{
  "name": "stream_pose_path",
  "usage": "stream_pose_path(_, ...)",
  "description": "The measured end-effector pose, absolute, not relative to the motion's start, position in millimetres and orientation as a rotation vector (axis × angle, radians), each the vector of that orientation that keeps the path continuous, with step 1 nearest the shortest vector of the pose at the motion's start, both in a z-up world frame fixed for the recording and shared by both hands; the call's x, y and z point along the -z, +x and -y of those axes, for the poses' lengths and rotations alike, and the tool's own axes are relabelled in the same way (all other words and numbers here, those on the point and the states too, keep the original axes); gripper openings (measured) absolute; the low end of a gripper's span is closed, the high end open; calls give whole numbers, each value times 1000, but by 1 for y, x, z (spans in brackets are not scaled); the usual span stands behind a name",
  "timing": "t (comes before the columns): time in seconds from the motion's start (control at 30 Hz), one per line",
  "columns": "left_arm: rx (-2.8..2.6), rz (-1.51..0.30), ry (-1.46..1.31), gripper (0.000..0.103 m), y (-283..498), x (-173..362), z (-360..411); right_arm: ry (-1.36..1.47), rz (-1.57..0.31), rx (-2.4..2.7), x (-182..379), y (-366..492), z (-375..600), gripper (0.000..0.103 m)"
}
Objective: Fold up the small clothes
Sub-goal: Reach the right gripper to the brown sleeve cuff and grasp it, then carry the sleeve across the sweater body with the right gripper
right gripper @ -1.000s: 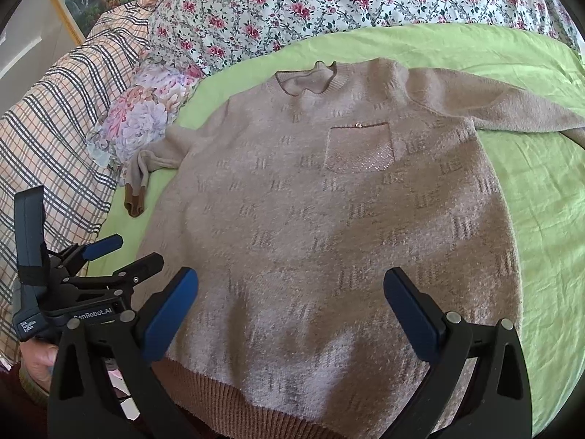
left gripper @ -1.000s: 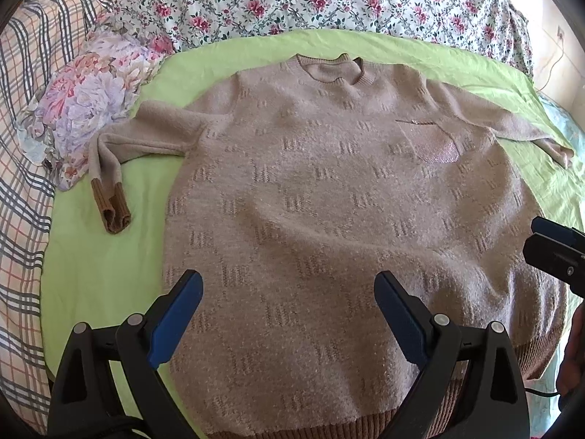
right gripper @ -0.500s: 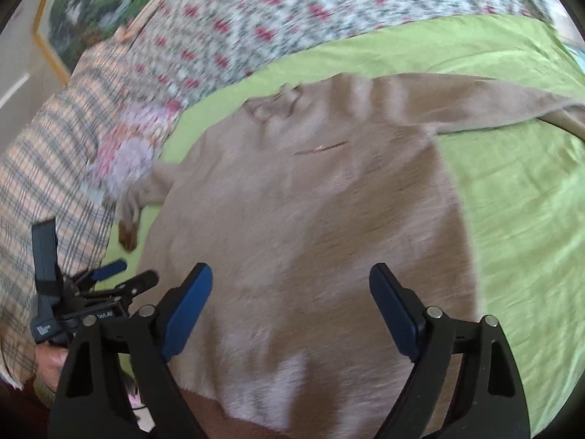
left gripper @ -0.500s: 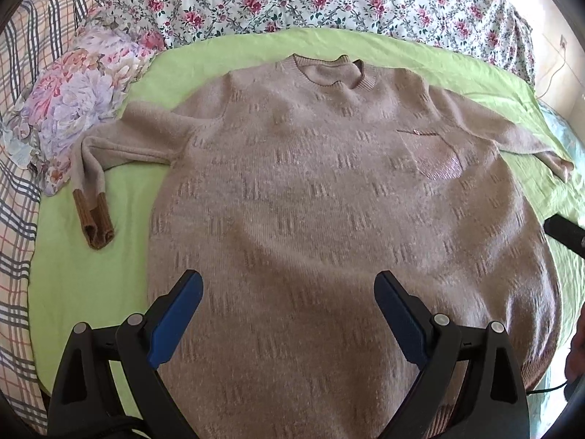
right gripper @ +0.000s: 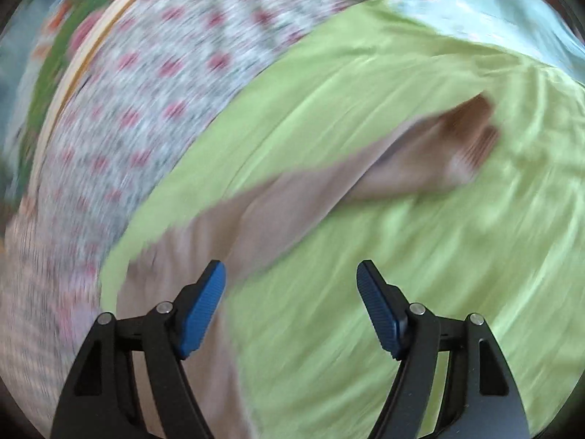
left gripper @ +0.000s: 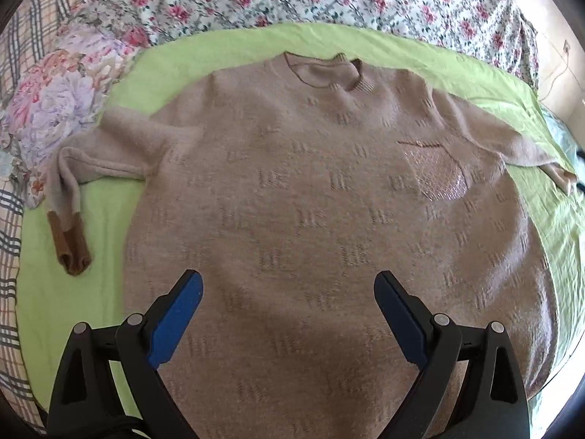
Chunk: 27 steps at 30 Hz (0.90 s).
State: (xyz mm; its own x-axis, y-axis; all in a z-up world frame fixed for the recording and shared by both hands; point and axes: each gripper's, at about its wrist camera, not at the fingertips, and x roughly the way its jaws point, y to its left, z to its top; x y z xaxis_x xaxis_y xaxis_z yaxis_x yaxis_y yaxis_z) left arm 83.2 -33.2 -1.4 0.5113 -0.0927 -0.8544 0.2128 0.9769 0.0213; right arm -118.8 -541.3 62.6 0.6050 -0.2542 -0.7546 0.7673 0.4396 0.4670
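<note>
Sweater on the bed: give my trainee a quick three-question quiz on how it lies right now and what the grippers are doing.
1. True or false: the sweater lies spread flat on the green sheet, not yet folded.
2. In the left wrist view, which sleeve bends down to show a brown cuff? A) picture-left B) picture-right
3. What does the left gripper hold?

Key
1. True.
2. A.
3. Nothing; it is open above the sweater. The right gripper, jaws closing, also has nothing between them and faces the other sleeve.
</note>
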Motion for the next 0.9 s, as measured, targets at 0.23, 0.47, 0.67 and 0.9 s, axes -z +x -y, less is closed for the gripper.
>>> stream_pose_path(0.23,203,-1053,143,95,86,14,50,1113,-777,868,-30,-111,649,75)
stream_pose_path(0.47,221,-1085,119,95,95,24,55,941,-913,950,-9,-85,667,9)
stream_pose_path(0.67,219,-1082,89,95,95,23,44,775,-767,767,-39,-55,619,8)
stream_pose_path(0.9,178,-1066,39,95,92,18,16,697,-687,283,-71,63,483,8)
